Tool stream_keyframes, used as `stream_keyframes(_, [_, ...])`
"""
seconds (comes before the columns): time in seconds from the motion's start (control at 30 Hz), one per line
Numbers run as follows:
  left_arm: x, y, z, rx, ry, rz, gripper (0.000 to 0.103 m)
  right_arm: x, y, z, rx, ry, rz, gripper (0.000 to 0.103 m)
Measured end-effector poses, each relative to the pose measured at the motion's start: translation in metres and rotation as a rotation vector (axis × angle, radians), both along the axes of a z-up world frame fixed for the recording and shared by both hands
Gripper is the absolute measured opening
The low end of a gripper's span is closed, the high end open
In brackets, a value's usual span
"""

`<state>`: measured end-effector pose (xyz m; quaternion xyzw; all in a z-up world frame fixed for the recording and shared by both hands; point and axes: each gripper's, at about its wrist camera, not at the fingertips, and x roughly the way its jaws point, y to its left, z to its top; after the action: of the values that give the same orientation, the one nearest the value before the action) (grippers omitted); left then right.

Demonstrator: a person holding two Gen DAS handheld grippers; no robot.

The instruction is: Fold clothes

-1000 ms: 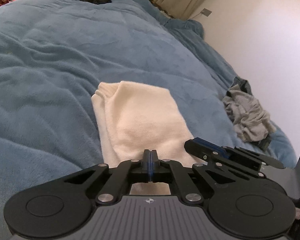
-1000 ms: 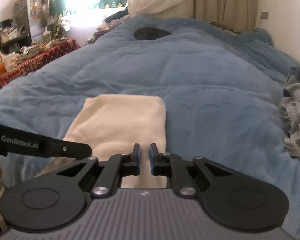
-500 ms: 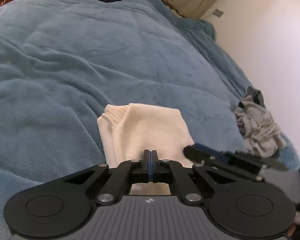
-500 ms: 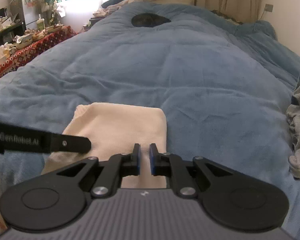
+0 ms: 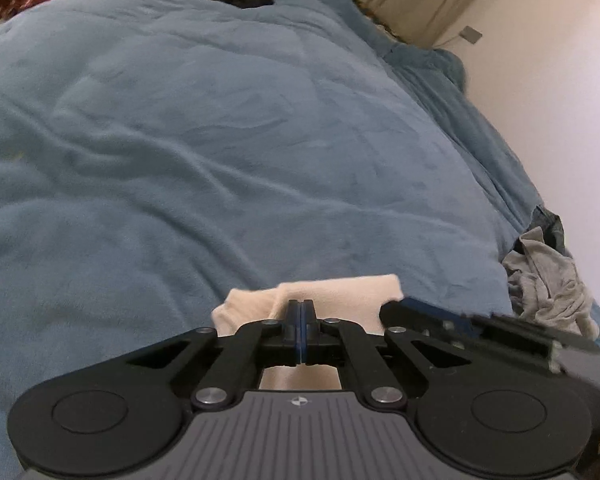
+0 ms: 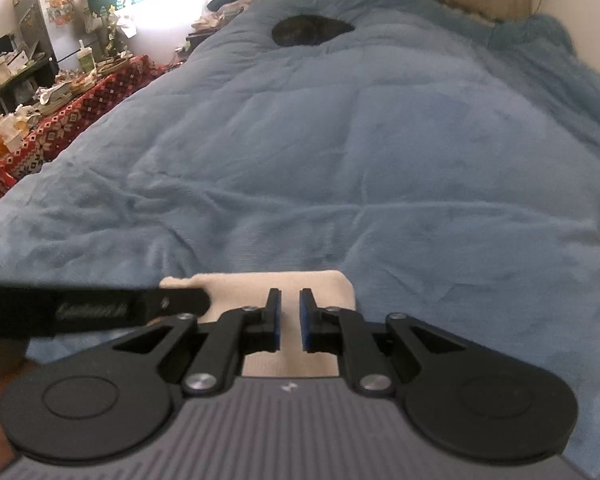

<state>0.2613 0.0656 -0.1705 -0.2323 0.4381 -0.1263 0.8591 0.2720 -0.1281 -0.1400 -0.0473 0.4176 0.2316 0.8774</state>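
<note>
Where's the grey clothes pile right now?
In the left wrist view, the grey clothes pile lies on the blue blanket's right edge by the wall, right of the cream garment.

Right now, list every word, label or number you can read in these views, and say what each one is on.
Left tool's side: pale lettering, too blurred to read.
Fridge: stickers or magnets, too small to read.
Emblem on the left tool's grey body: a mark, no words.
Emblem on the right tool's grey body: a mark, no words.
Nothing else carries text.
</note>
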Motion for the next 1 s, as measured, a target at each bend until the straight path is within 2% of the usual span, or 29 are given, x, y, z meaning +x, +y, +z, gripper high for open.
stream_keyframes(0.17, [-0.001,0.014,0.001,-0.115,0.016,0.029,0.002,0.012,0.012,-0.004,0.005,0.031,0.013,0.010])
stream_keyframes(0.3, [0.004,0.022,0.000,-0.198,0.021,0.053,0.001,0.013,0.021,-0.005,0.061,0.072,0.036,0.010])
stream_keyframes(0.43, [0.010,0.025,-0.019,-0.205,0.074,0.079,0.003,0.013,0.023,-0.009,0.021,0.048,0.053,0.010])
stream_keyframes(0.53, [0.004,0.032,-0.024,-0.226,0.076,0.089,0.003,0.018,0.014,-0.010,-0.028,0.009,0.022,0.009])
stream_keyframes(0.57, [0.002,0.033,-0.024,-0.229,0.076,0.092,0.003,0.021,0.009,-0.011,-0.036,0.005,0.006,0.004])
stream_keyframes(0.67, [-0.001,0.034,-0.020,-0.236,0.076,0.102,0.002,0.025,-0.005,-0.009,0.008,0.031,-0.021,0.002])
stream_keyframes(0.7, [-0.001,0.035,-0.018,-0.241,0.076,0.107,0.002,0.023,-0.005,-0.007,0.016,0.026,-0.023,0.007])
stream_keyframes(0.77, [-0.001,0.034,-0.015,-0.253,0.075,0.107,0.002,0.013,0.001,-0.003,0.018,-0.001,0.010,0.007])
stream_keyframes(0.93, [0.000,0.025,-0.014,-0.190,0.076,0.091,0.002,-0.013,0.031,-0.006,-0.025,-0.044,0.121,0.007])
stream_keyframes(1.0, [-0.003,0.028,-0.018,-0.180,0.081,0.086,0.002,-0.013,0.025,-0.011,-0.047,-0.060,0.114,0.006])
